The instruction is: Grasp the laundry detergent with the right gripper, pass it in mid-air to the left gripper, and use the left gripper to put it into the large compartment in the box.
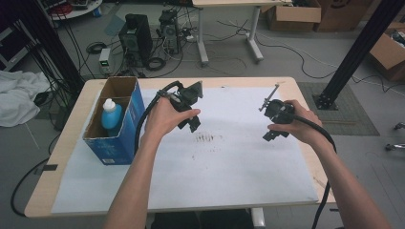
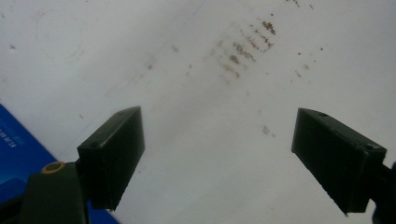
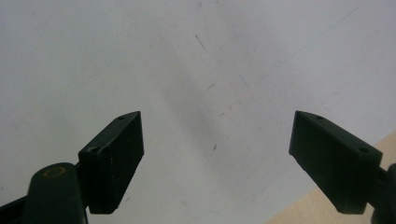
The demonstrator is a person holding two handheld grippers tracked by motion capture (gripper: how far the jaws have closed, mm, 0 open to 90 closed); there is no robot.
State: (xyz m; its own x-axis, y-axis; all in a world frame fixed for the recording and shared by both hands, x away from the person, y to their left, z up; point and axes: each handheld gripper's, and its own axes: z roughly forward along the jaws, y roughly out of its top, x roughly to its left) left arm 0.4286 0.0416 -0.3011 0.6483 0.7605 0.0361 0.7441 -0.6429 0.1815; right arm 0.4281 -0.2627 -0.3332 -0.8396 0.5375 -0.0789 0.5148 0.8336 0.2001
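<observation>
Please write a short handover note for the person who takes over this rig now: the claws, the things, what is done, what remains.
Left claw: open, holding nothing, over the white sheet near its brown smudges.
Right claw: open, holding nothing, over the sheet's right part.
Blue bottle: upright inside the open blue box at the table's left, beside the left hand.
Done: nothing grasped.
Left: probably reach into the box for the bottle with the left claw.

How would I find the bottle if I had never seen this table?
Look at the wooden table covered by a white sheet. At its left side stands an open blue cardboard box. The bottle stands upright inside it: light blue with a white cap, the only bottle on the table.
</observation>
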